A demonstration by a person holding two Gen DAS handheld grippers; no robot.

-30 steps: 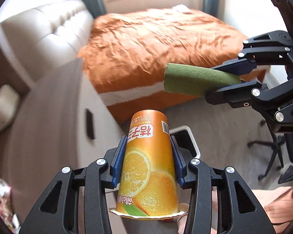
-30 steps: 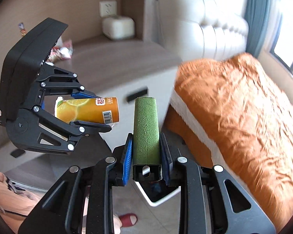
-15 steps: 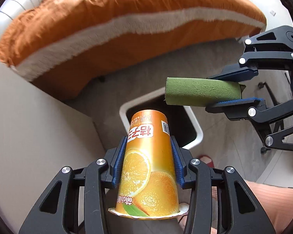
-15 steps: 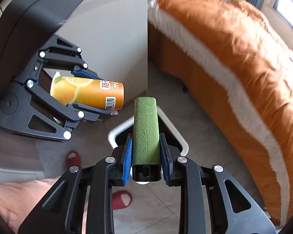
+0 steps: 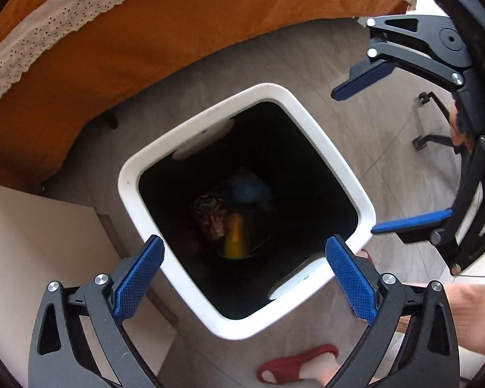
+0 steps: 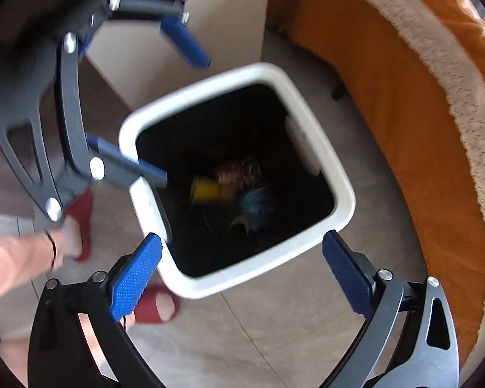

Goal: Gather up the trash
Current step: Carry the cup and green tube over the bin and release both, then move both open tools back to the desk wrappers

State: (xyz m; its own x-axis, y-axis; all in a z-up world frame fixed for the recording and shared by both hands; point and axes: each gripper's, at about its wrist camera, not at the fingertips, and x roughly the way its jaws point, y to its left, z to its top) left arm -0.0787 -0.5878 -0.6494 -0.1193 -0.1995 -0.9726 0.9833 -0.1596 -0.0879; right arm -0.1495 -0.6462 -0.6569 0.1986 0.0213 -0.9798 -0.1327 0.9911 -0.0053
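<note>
Both tools are hanging right over the trash bin [image 5: 320, 135], pointing almost straight down into it. The left tool [image 5: 244, 273] has just been opening and its blue pads are spread wide with nothing between them. Same story for the right tool [image 6: 242, 266]: just opened, wide apart, nothing gripped.

The bin is white-rimmed with a dark inside and sits on the grey tile floor [image 5: 381, 123], tucked between the bed with the orange cover [image 5: 119, 42] and a pale cabinet side [image 5: 45, 245]. Down at the bottom you can make out the orange juice cup [image 5: 234, 237], lying well below the left tool's pads, roughly centred between them in that view. From the right wrist view the cup [image 6: 207, 190] shows as a yellow-orange blob, next to a crumpled reddish wrapper [image 6: 232, 174] and something blue [image 6: 255, 205]. It's too dark and blurry in there to pick out much else.

The person's foot in a red slipper [image 5: 294, 363] is just beside the bin on the floor.
</note>
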